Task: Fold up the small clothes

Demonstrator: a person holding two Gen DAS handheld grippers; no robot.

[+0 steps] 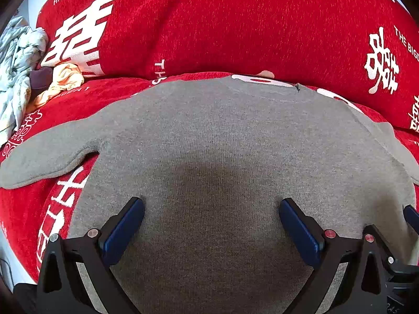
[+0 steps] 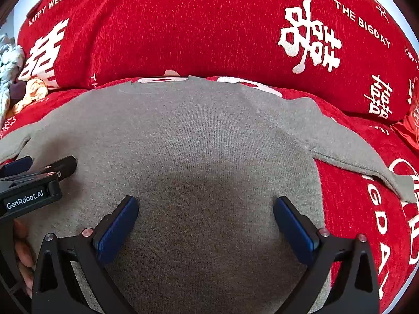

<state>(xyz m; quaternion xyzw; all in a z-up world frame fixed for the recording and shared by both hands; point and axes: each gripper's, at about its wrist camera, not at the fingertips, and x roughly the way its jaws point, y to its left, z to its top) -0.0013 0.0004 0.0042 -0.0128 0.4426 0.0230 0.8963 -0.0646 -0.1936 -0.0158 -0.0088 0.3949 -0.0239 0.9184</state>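
Note:
A small grey knit sweater (image 1: 222, 130) lies spread flat on a red sofa seat, neck away from me, one sleeve (image 1: 49, 154) stretched to the left and the other sleeve (image 2: 361, 154) to the right. My left gripper (image 1: 211, 204) hovers over the sweater's lower middle, jaws wide open, nothing between its blue pads (image 1: 123, 233). My right gripper (image 2: 205, 202) hovers beside it over the same grey sweater (image 2: 196, 130), also wide open and empty. In the right wrist view the left gripper's black body (image 2: 31, 183) shows at the left edge, held by a hand (image 2: 23, 256).
The red sofa cover (image 1: 235, 26) with white lettering rises as a backrest behind the sweater. A heap of other clothes (image 1: 21, 65), pale blue, orange and dark, sits at the far left of the seat. A red object (image 2: 408, 128) lies at the right edge.

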